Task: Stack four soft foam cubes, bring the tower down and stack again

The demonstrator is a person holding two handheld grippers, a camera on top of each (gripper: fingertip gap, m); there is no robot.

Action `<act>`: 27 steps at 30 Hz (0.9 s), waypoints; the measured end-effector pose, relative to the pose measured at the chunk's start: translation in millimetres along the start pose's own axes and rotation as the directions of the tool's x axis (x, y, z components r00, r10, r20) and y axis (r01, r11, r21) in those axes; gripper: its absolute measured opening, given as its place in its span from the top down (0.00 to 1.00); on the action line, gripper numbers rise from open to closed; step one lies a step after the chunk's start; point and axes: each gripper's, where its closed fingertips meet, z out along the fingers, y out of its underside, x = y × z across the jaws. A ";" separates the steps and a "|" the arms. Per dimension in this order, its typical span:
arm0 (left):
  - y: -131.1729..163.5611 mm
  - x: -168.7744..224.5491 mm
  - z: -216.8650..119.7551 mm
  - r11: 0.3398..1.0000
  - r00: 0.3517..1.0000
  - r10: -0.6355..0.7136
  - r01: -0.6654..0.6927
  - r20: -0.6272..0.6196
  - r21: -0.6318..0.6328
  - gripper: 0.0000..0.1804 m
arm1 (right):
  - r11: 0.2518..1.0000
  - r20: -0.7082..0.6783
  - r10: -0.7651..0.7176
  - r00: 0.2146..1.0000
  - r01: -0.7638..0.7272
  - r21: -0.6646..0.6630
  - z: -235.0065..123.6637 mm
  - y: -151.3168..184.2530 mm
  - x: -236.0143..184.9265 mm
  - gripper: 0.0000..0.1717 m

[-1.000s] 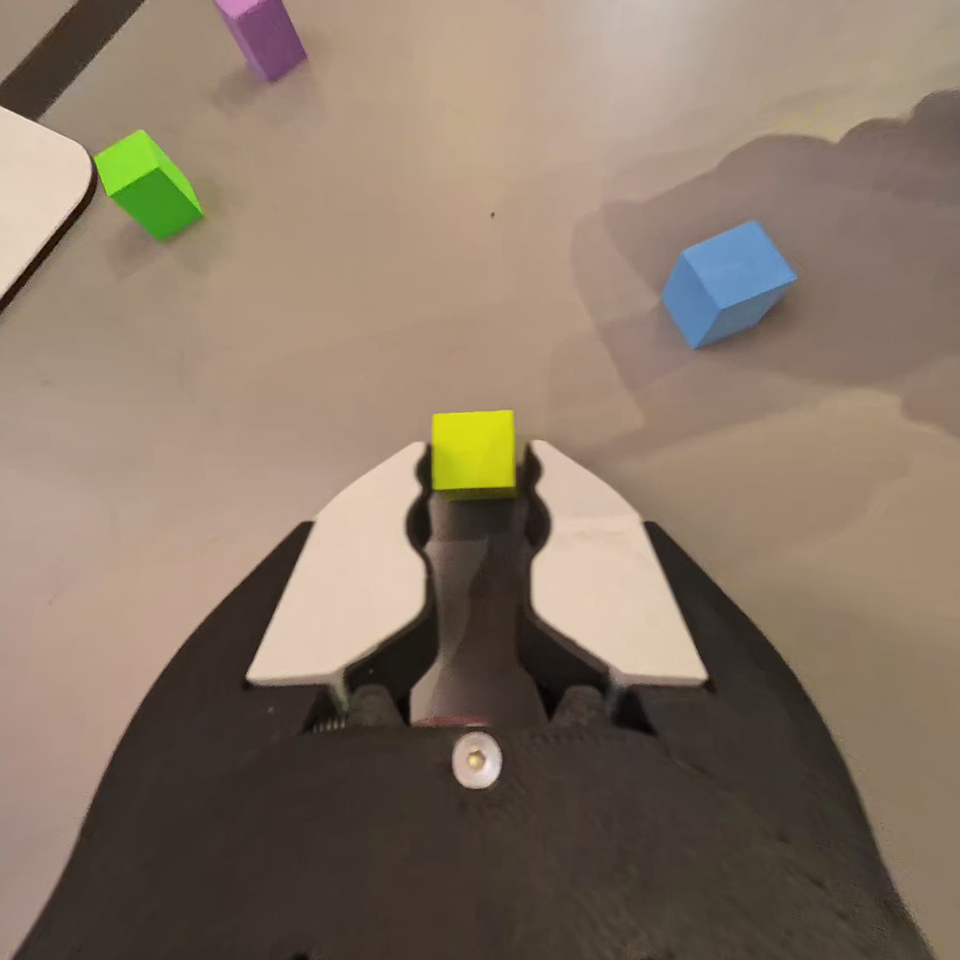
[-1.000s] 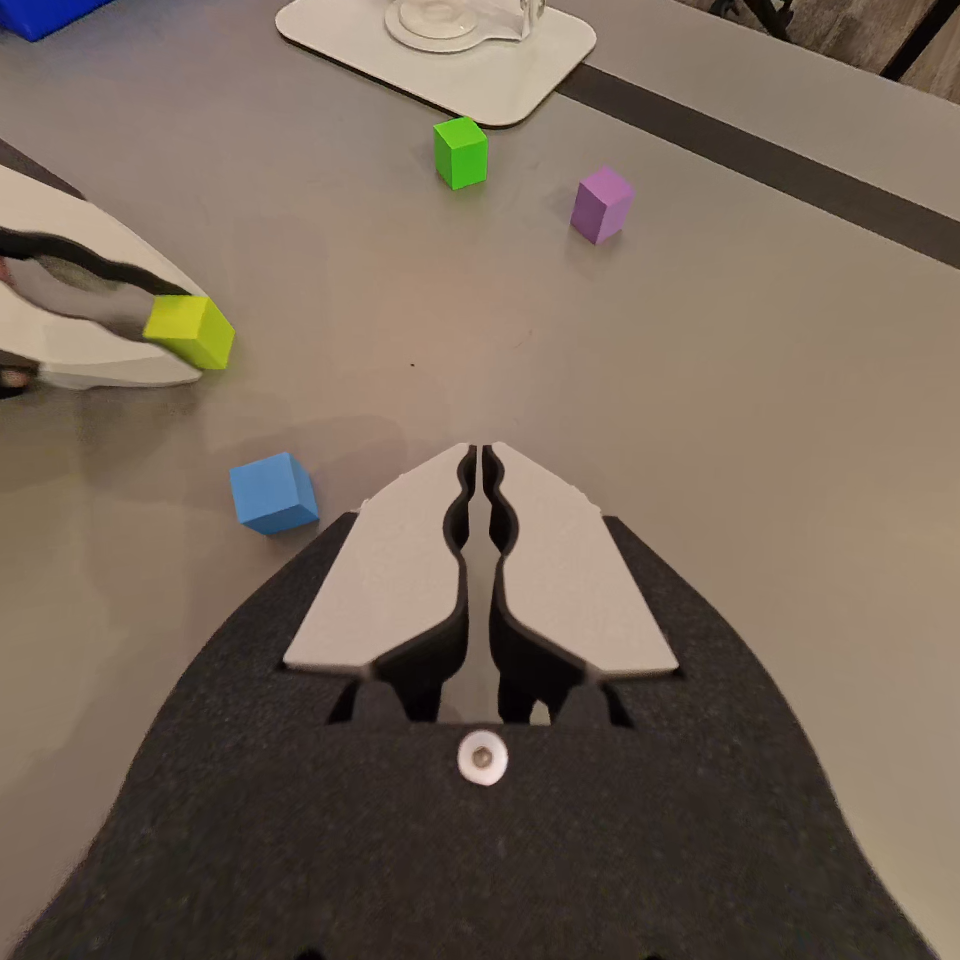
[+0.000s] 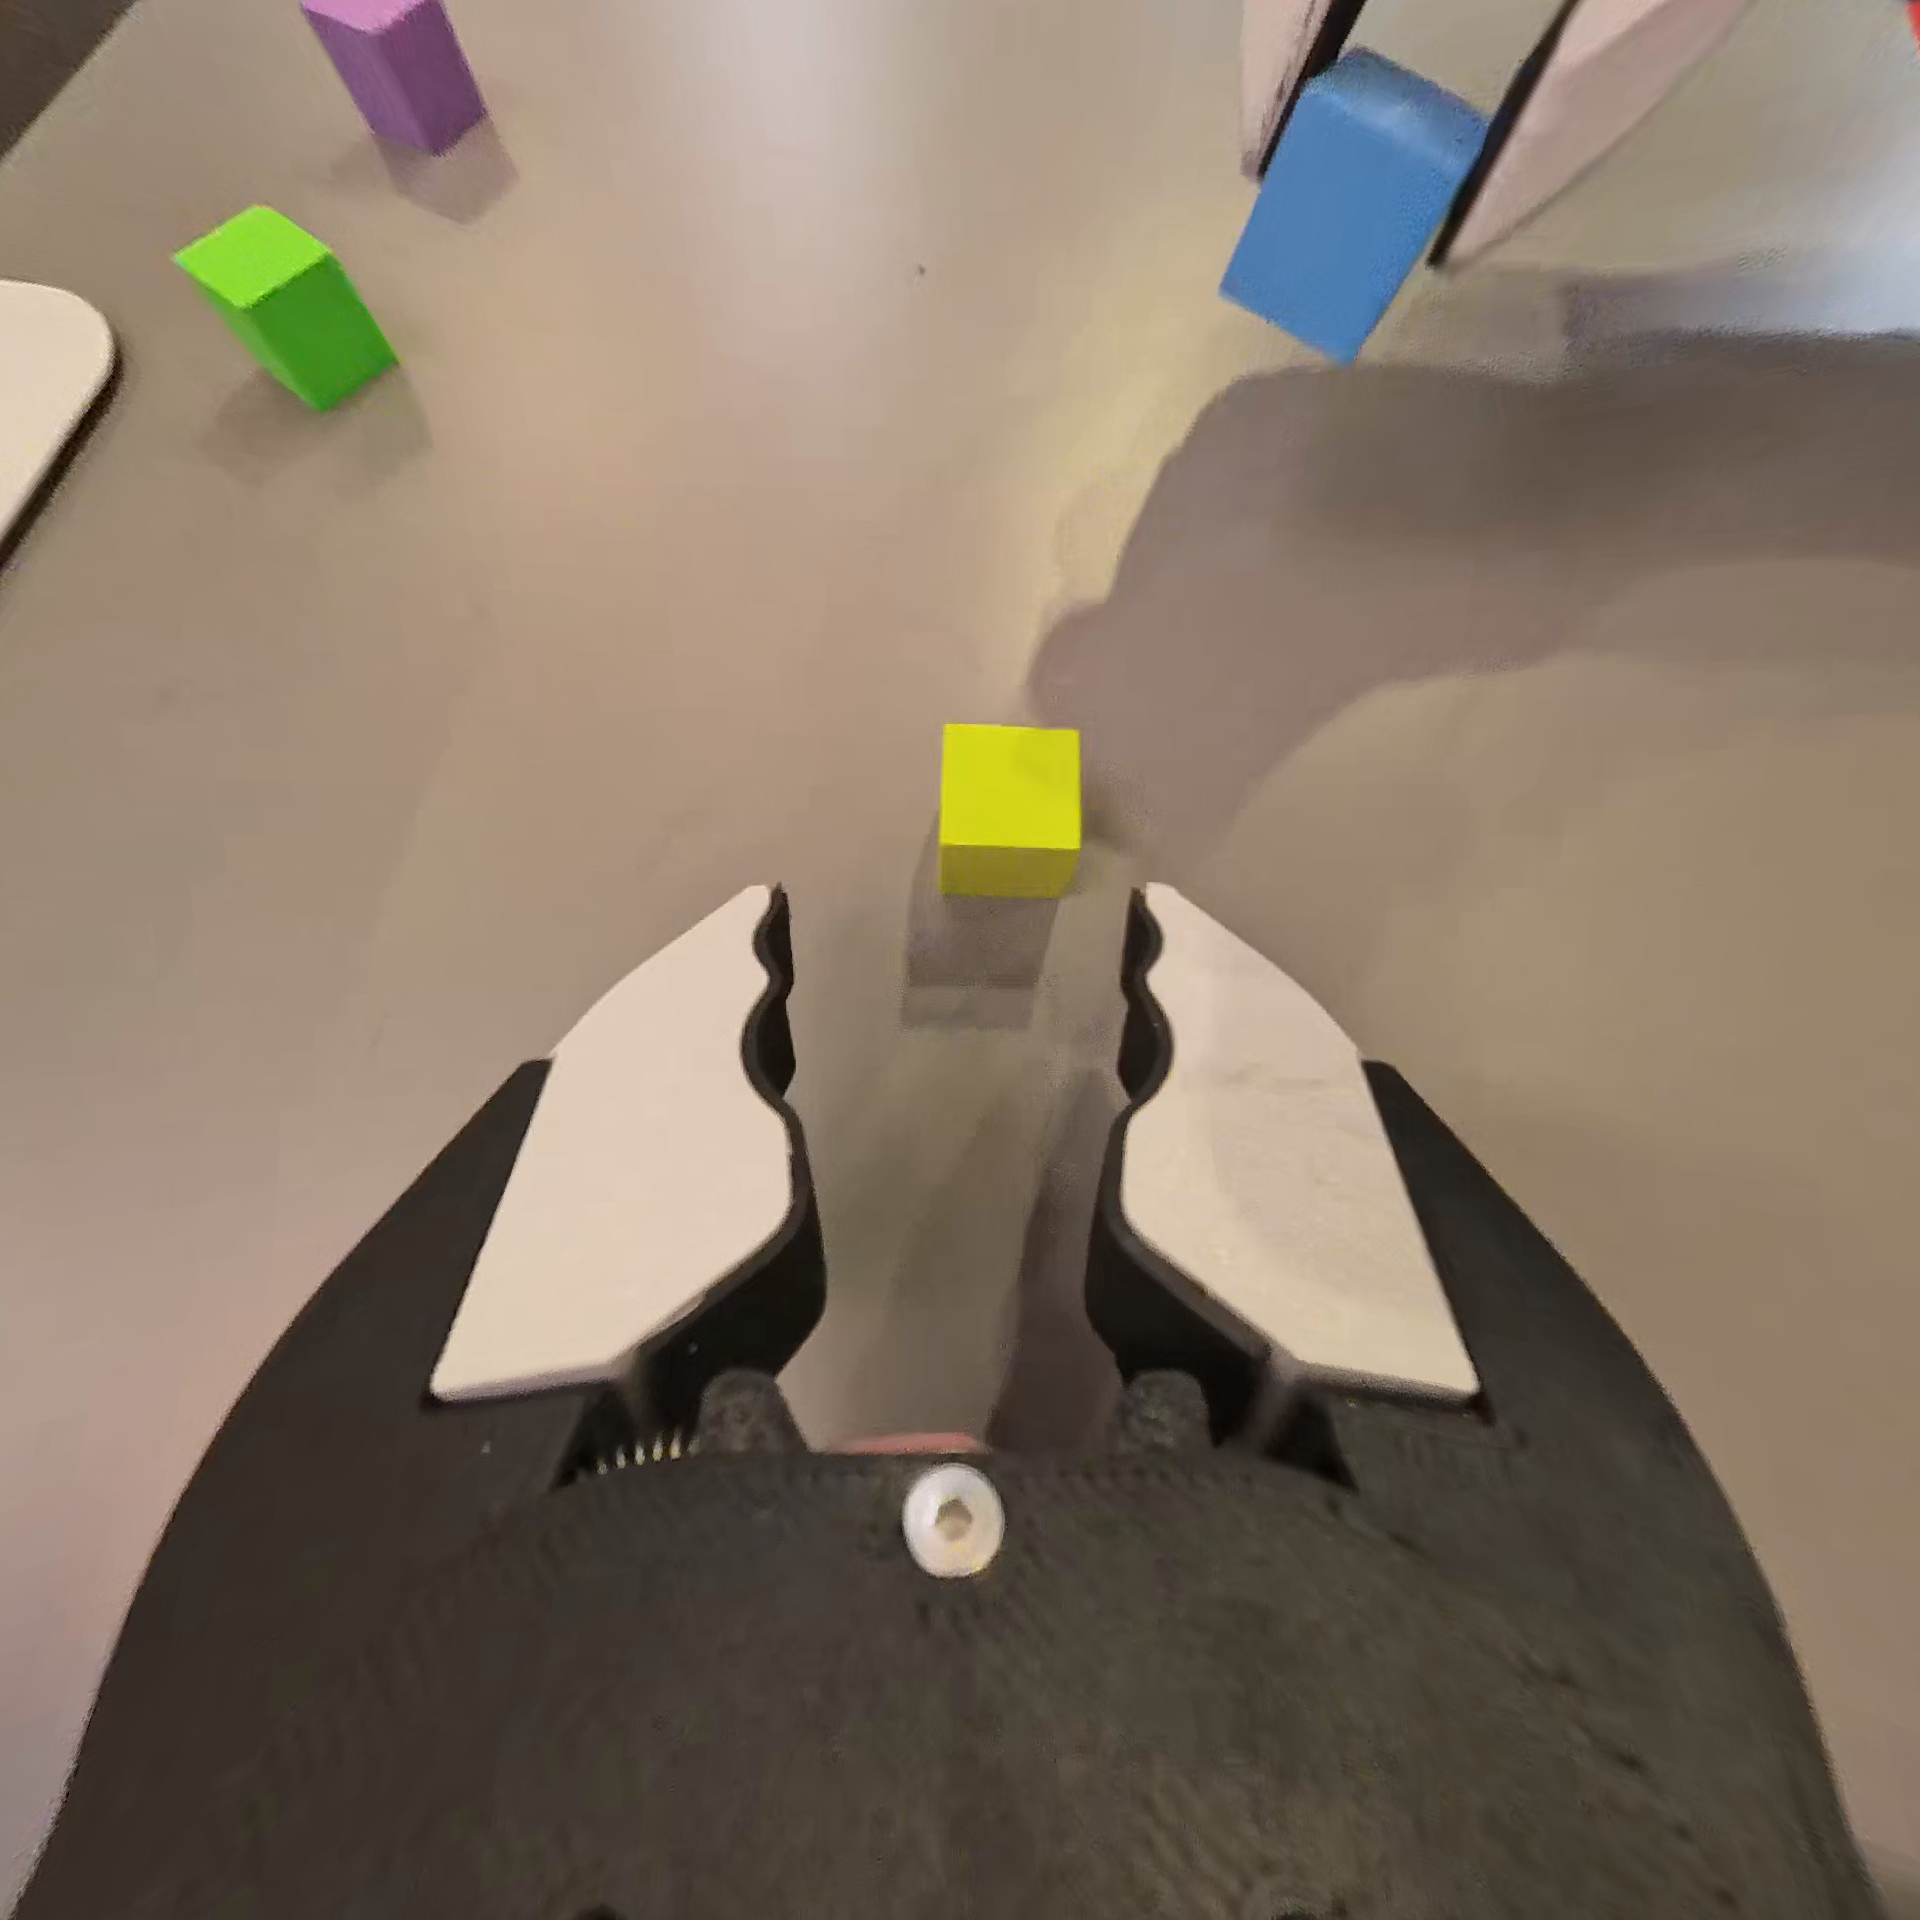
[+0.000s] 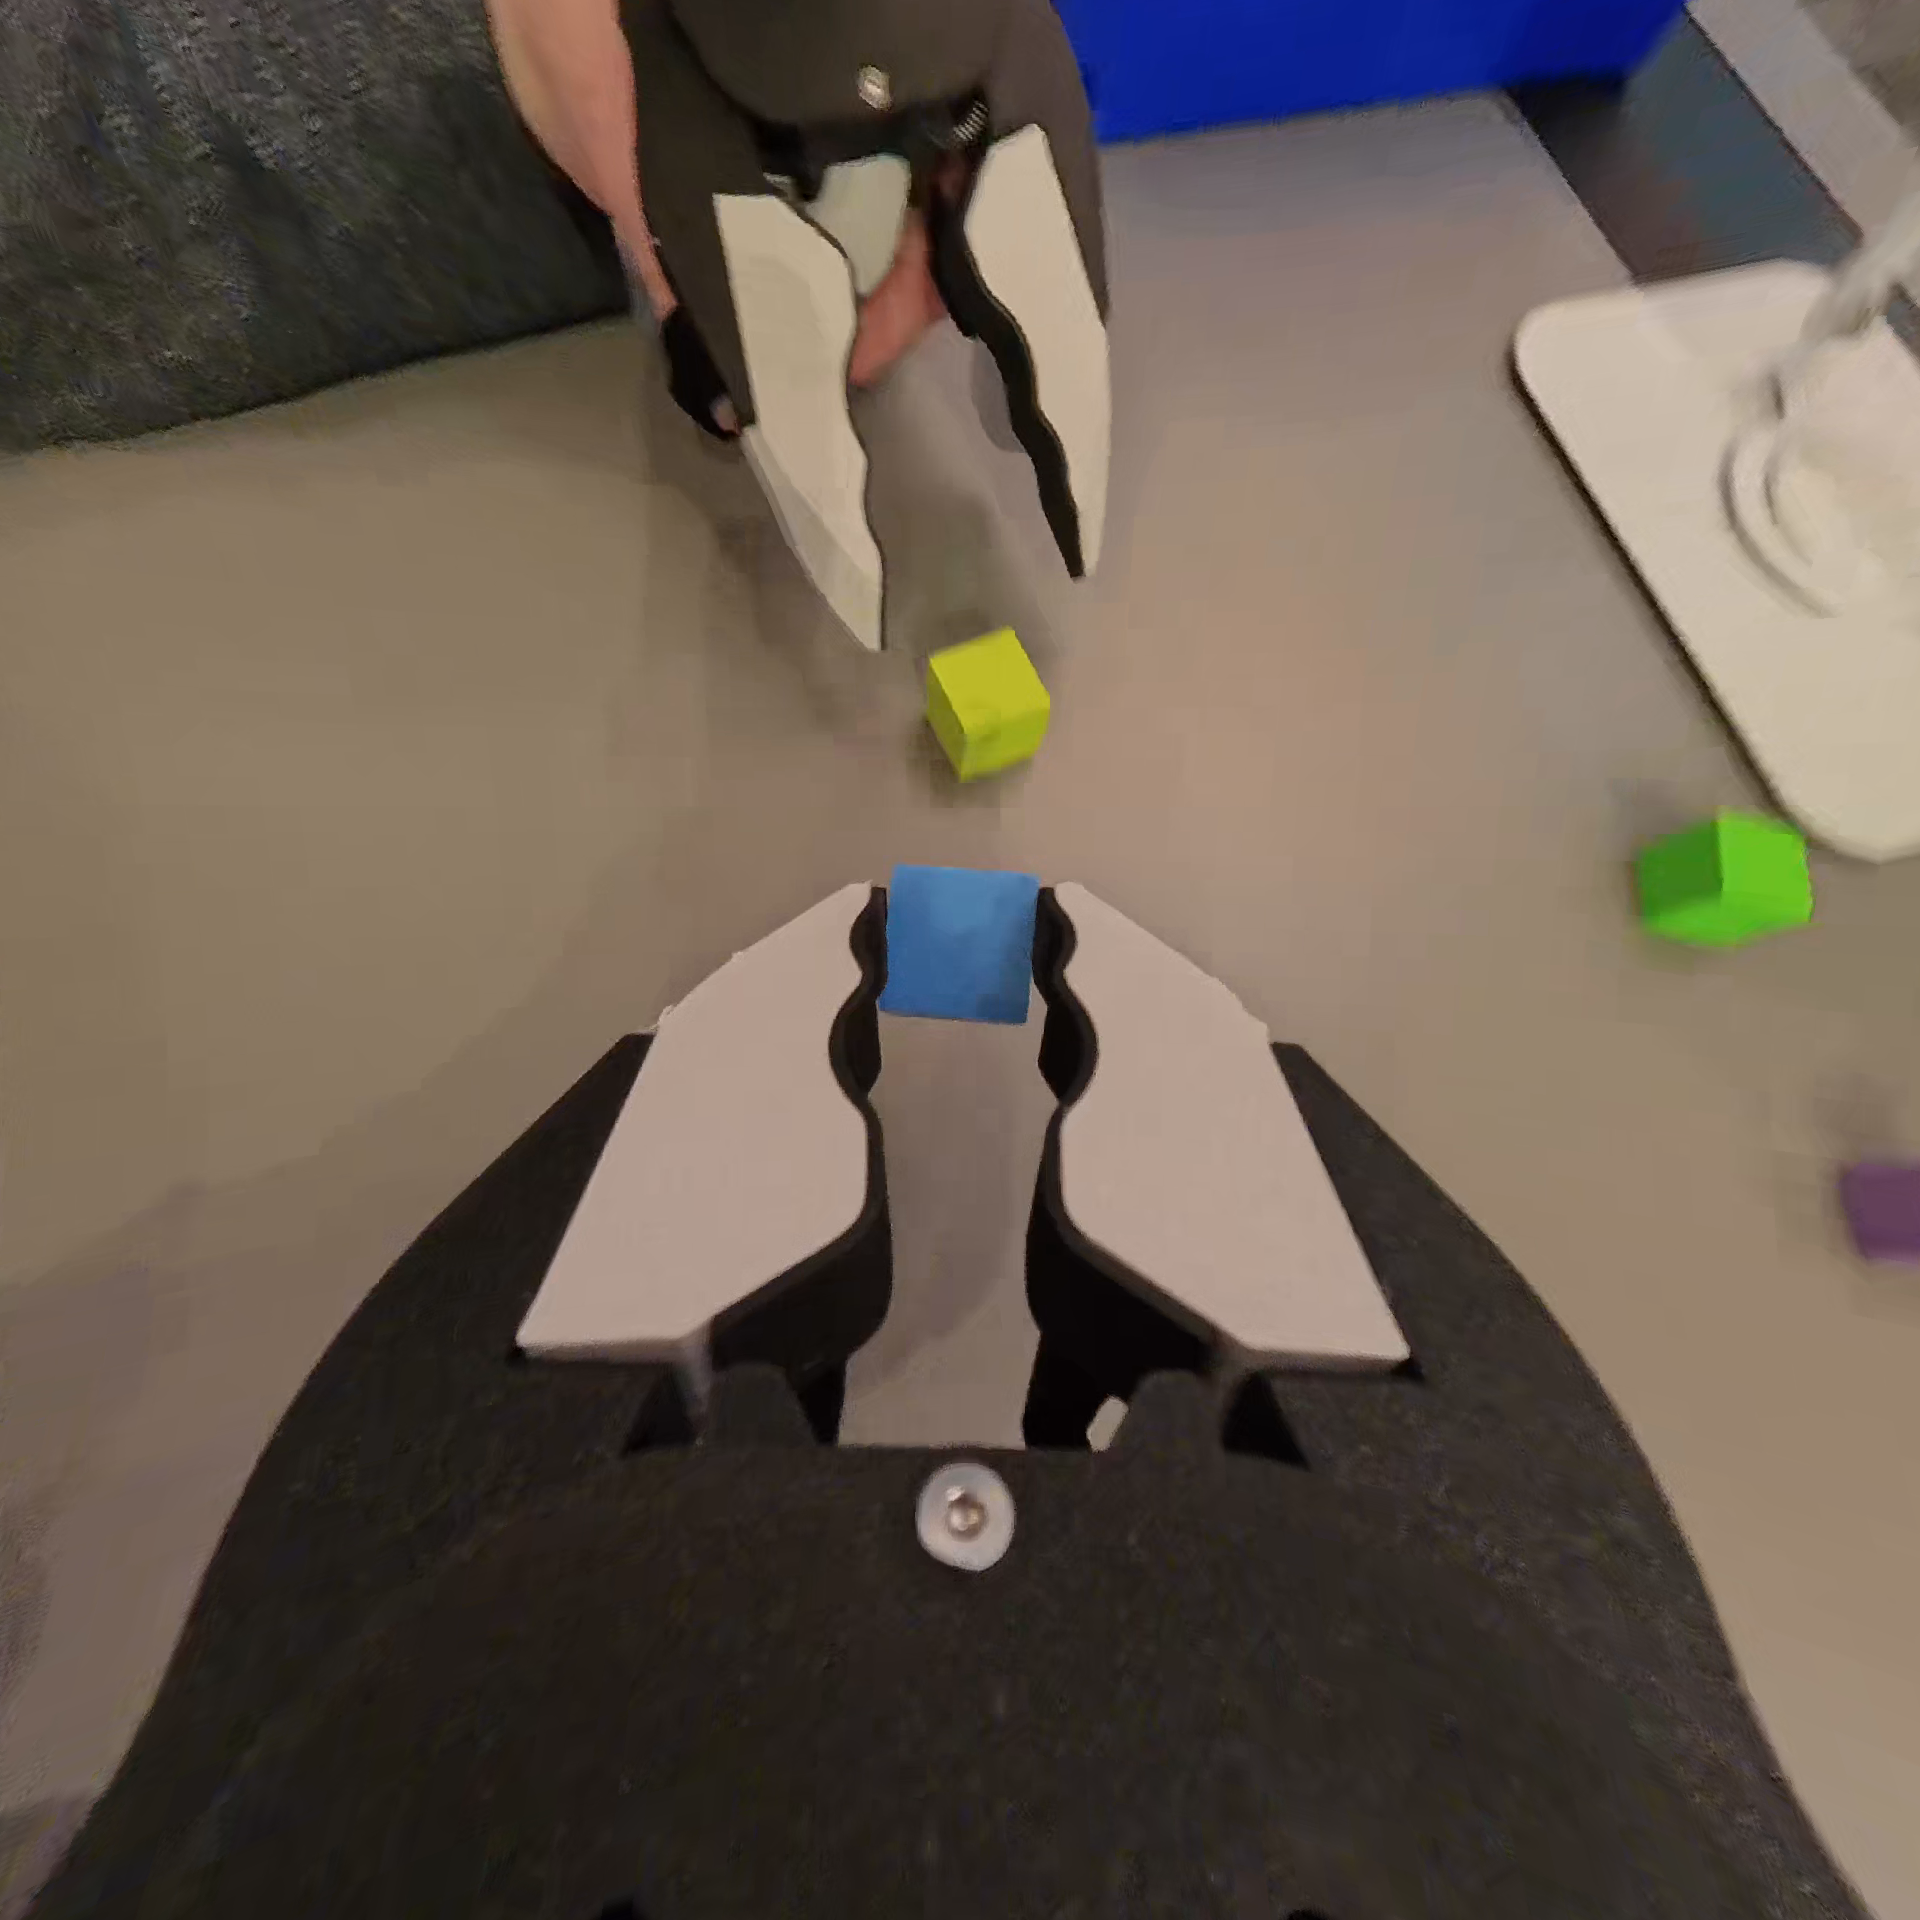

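blue foam cube (image 4: 958, 943): pinched at the tips of the right gripper (image 4: 958, 904), both dark pads against its sides, carried above the table – in the left wrist view it hangs between two pale fingers at top right, with its shadow thrown wide below.
yellow cube (image 3: 1008, 808): alone on the grey table (image 3: 675, 623), just beyond the left gripper's tips, touching neither one; square-on in the left wrist view, tilted corner-forward in the right.
left gripper (image 3: 956, 904): jaws spread wide with nothing between them; in the right wrist view it points down at the table with the yellow cube just past its tips.
right gripper: closed to the width of the blue cube.
green cube (image 3: 286, 307): on the table, far left, near the corner of a white mat (image 3: 42, 384).
purple cube (image 3: 400, 68): beyond the green one, near the top edge – well apart from the yellow.
white mat: holds a clear glass object (image 4: 1829, 436), blurred in the right wrist view.
background: a blue bin (image 4: 1351, 52) beyond the table.
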 end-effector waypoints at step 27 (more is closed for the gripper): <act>9.2 -1.0 3.5 0.997 0.997 -0.047 0.043 -0.060 -0.064 0.83 | 0.905 0.350 -0.356 0.866 0.413 -0.102 88.4 -31.9 3.3 0.84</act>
